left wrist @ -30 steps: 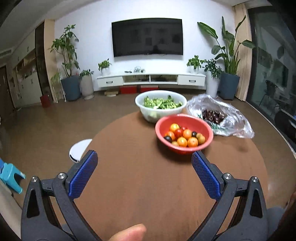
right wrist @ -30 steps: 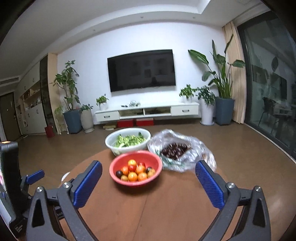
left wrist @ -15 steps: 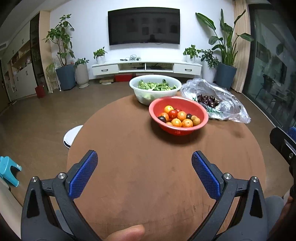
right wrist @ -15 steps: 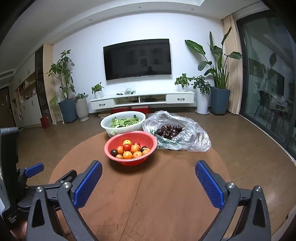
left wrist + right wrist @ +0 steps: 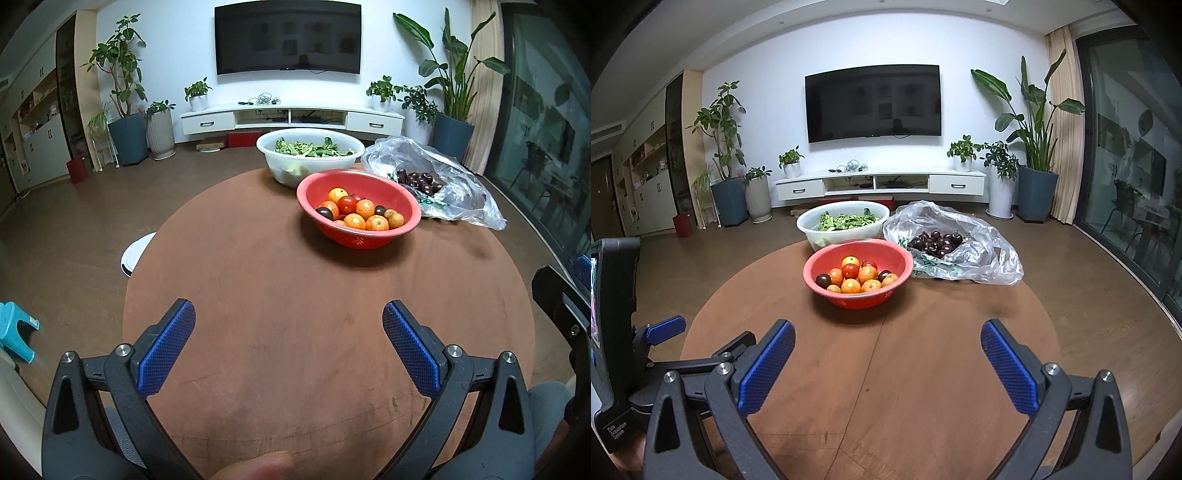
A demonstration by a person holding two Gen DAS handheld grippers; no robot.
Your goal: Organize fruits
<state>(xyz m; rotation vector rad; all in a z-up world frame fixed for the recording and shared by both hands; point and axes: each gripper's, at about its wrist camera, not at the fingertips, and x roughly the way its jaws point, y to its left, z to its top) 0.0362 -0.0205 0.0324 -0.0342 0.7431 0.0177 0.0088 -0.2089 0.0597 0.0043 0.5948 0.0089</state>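
Observation:
A red bowl [image 5: 402, 197] [image 5: 897, 258] of oranges, red tomatoes and dark fruits stands on the far half of the round brown table [image 5: 288, 295] [image 5: 923, 350]. To its right lies a clear plastic bag [image 5: 461, 184] [image 5: 990, 243] with dark cherries [image 5: 417, 181] [image 5: 936, 242]. My left gripper [image 5: 288, 314] is open and empty over the near table. My right gripper [image 5: 886, 332] is open and empty, well short of the bowl. The left gripper's body shows at the left of the right wrist view.
A white bowl of green leaves [image 5: 310, 149] [image 5: 846, 223] stands behind the red bowl. A white stool [image 5: 136, 253] sits left of the table and a teal stool [image 5: 16, 328] by the left edge. Beyond are a TV cabinet [image 5: 291, 118] and potted plants.
Both grippers have pulled back from the bowls and tilted down, so more table shows in front. Both stay open. The right gripper's body has entered the left view's right edge.

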